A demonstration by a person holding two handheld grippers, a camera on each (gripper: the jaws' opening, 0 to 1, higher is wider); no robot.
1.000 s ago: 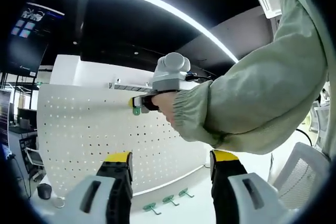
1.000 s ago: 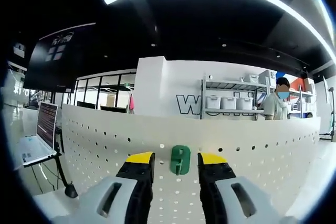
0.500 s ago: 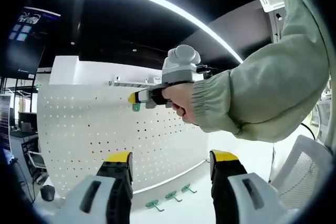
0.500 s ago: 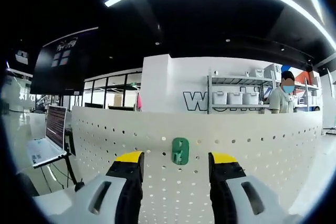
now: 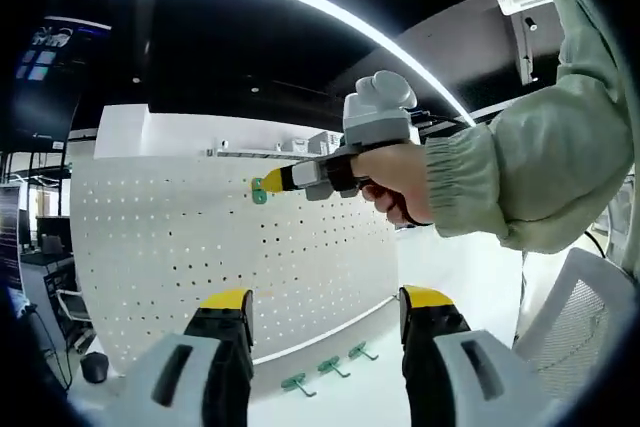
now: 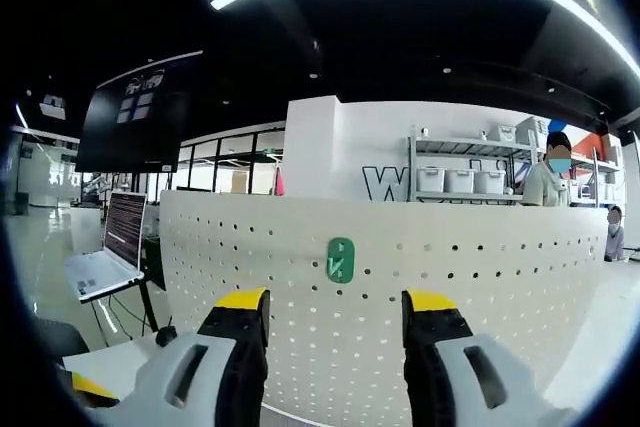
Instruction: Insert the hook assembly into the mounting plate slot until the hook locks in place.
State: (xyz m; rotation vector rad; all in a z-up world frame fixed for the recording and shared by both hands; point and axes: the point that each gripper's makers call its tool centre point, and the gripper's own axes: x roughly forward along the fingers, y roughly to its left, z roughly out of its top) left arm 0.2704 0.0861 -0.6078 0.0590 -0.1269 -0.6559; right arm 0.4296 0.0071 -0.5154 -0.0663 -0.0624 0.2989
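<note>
Right gripper view: green hook (image 6: 341,259) sits on the pegboard (image 6: 480,297).

Right gripper (image 6: 333,309) is backing away from the green hook (image 6: 341,260), jaws spread, leaving it seated on the pegboard (image 6: 480,277).

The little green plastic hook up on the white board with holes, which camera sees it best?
The right gripper view: the little green plastic hook faces the camera squarely on the white board with holes, centred above the open right gripper. The left gripper view shows it small and side-on, beside the right gripper's yellow tip.
</note>
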